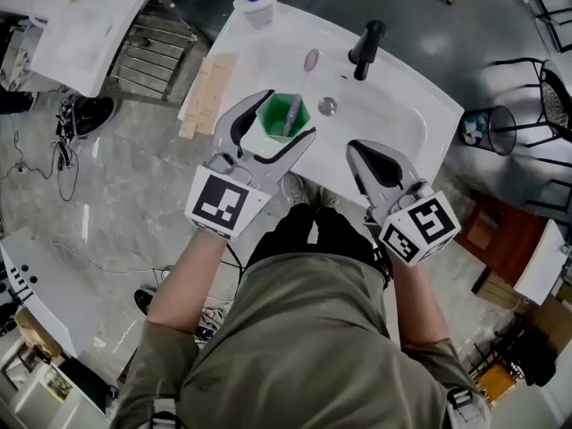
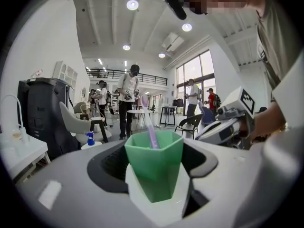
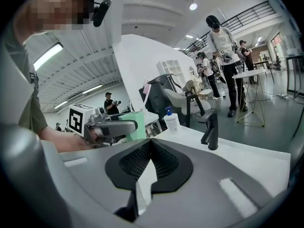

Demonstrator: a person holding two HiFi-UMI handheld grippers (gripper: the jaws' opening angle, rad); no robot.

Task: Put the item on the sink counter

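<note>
Two grippers over a white sink, the left clamped on a green cup

Head view, looking steeply down. The left gripper point(image 1: 288, 119) has its jaws closed on the sides of a green cup point(image 2: 154, 165), which stands upright between them. A purple toothbrush point(image 2: 150, 127) stands in the cup, head upward and leaning away from the person. The cup appears over the near left part of the sink point(image 1: 402, 105); whether its base touches the white surface cannot be told from any view. The right gripper point(image 1: 359, 155) is over the near edge of the basin, well apart from the cup, with its jaws pressed together and nothing between them. A black faucet point(image 1: 366, 50) stands at the far rim of the basin, and the drain point(image 1: 328, 106) lies between faucet and cup. A soap bottle point(image 1: 257, 3) with a blue pump top stands on the far left corner of the counter. A wire bin point(image 1: 500, 130) stands on the floor to the right of the sink
</note>
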